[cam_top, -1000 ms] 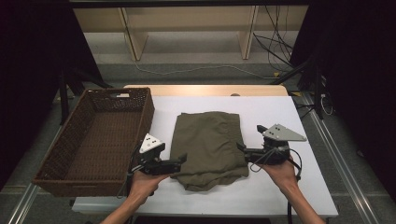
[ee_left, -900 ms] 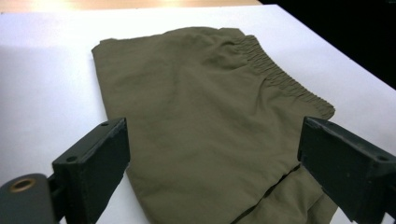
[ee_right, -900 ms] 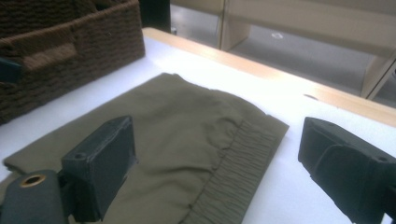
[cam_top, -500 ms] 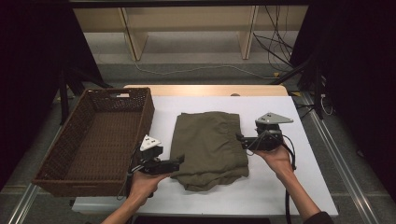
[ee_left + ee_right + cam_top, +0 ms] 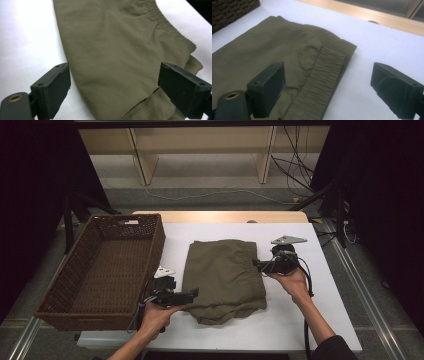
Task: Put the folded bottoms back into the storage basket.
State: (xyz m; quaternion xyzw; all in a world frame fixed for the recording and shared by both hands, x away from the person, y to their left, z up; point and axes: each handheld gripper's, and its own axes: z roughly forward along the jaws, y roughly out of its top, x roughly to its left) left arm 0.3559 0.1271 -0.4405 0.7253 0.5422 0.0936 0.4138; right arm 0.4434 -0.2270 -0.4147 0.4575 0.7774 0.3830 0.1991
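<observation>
The garment's [image 5: 120,50] near end is cut off at the left gripper view's bottom edge.

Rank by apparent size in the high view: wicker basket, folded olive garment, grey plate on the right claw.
1. wicker basket, largest by a clear margin.
2. folded olive garment, roughly half the basket's footprint.
3. grey plate atop the right claw, far smaller than either.

The folded garment [image 5: 225,277] lies on the table [image 5: 310,320], right of the basket [image 5: 107,265].
</observation>
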